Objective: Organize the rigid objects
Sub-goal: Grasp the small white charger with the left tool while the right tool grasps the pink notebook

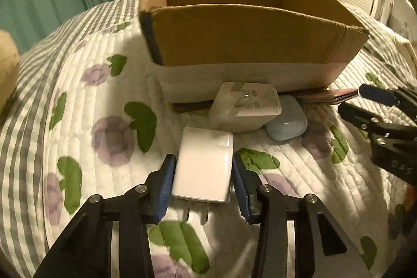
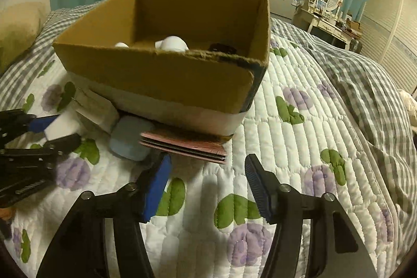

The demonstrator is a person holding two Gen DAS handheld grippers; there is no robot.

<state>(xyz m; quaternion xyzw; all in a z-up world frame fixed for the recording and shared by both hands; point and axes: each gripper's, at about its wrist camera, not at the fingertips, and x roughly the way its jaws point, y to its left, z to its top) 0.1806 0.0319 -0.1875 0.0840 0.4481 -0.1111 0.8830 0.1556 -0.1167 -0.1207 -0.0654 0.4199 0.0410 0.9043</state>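
- Bed (image 2: 307, 121): quilted cover with purple flowers and green leaves; carries every item below.
- Cardboard box (image 1: 247, 38): open-topped, upright on the bed; white rounded items and something dark lie inside (seen only from the right wrist view).
- Right gripper (image 2: 208, 184): low over the quilt, pointing toward the box's near corner, jaws spread with nothing between them.
- Left gripper (image 1: 203, 173): level, aimed at the box, jaws clenched on the small white charger (image 1: 204, 166), prongs facing the camera.
- Pink flat case (image 2: 182, 147): partly under the box's front edge.
- Large white charger (image 1: 245, 106): leaning against the box front.
- Pale blue case (image 1: 286, 121): just beside the large charger.
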